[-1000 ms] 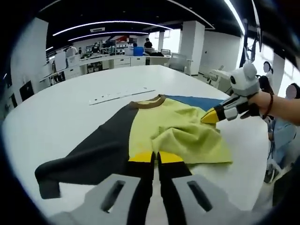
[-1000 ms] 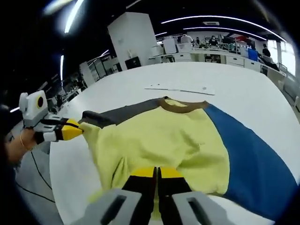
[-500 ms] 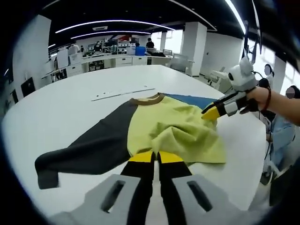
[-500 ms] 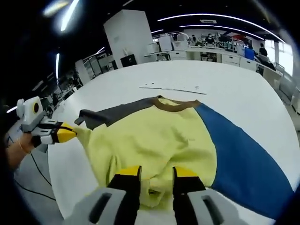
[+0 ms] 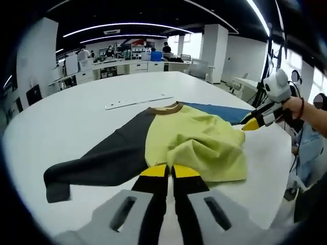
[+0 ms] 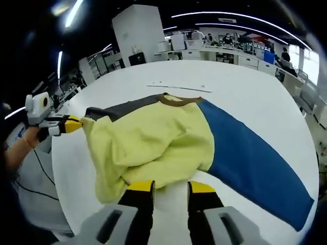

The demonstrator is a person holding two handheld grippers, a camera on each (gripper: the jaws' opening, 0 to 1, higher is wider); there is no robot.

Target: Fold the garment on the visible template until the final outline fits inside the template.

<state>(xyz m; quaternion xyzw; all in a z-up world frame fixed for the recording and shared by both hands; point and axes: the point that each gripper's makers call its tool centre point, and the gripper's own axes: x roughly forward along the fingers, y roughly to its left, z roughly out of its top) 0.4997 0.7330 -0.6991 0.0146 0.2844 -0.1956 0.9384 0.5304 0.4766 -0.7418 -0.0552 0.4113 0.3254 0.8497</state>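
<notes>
The garment (image 5: 194, 140) lies on the white table (image 5: 76, 122), with a yellow body, a brown collar (image 5: 163, 108), a dark grey sleeve (image 5: 97, 163) and a blue sleeve (image 5: 219, 111). The yellow body is bunched and folded over itself. My left gripper (image 5: 171, 171) is shut on the yellow hem; in the right gripper view the left gripper (image 6: 76, 124) holds a yellow corner of the garment (image 6: 148, 143) at the left. My right gripper (image 6: 170, 189) is open just short of the hem, bare table between its jaws. The right gripper (image 5: 249, 125) shows beside the blue sleeve (image 6: 255, 158).
A thin white strip (image 5: 138, 101) lies on the table beyond the collar, seen too as the strip (image 6: 176, 87). The table's near edge (image 6: 66, 184) runs close by the left gripper. A person (image 5: 309, 143) stands at the right. Office desks fill the background.
My right gripper, open since half a second ago, has drawn back off the yellow hem and away to the right. The left gripper has stayed shut on the hem.
</notes>
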